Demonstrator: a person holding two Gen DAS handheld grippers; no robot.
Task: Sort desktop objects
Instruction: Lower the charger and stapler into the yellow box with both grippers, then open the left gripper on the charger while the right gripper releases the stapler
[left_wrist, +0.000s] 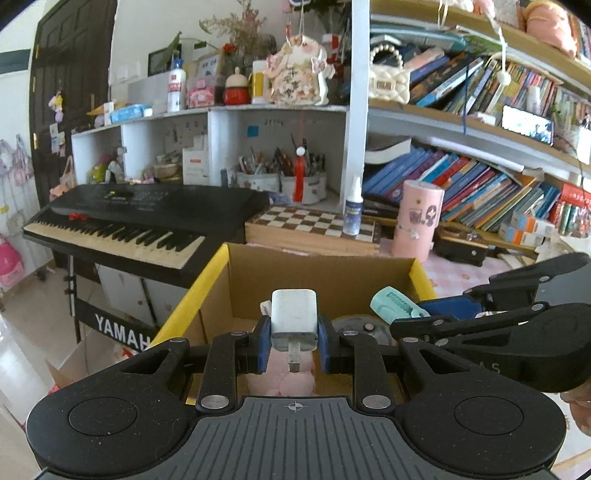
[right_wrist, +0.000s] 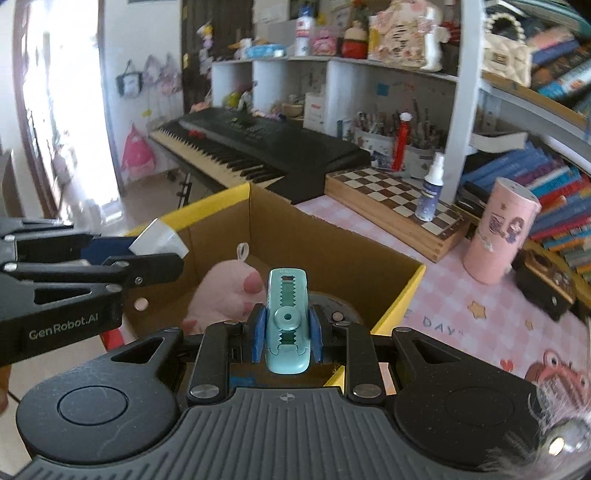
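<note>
My left gripper (left_wrist: 294, 334) is shut on a white plug adapter (left_wrist: 294, 314) with its metal prong pointing back at the camera. It hovers over an open cardboard box (left_wrist: 236, 273) with yellow rims. My right gripper (right_wrist: 286, 328) is shut on a teal correction-tape dispenser (right_wrist: 287, 314) above the same box (right_wrist: 332, 236). A pink plush toy (right_wrist: 225, 295) and a round dark disc (right_wrist: 340, 306) lie inside the box. Each gripper shows in the other's view: the right one (left_wrist: 413, 314) with the teal dispenser (left_wrist: 393, 304), the left one (right_wrist: 162, 254) with the adapter (right_wrist: 159, 240).
A black keyboard (left_wrist: 147, 218) stands behind the box on the left. A chessboard (left_wrist: 314, 229) bears a spray bottle (left_wrist: 352, 206); a pink canister (left_wrist: 417, 221) is to its right. Bookshelves (left_wrist: 480, 192) fill the right side. A pink checked tablecloth (right_wrist: 461, 314) covers the desk.
</note>
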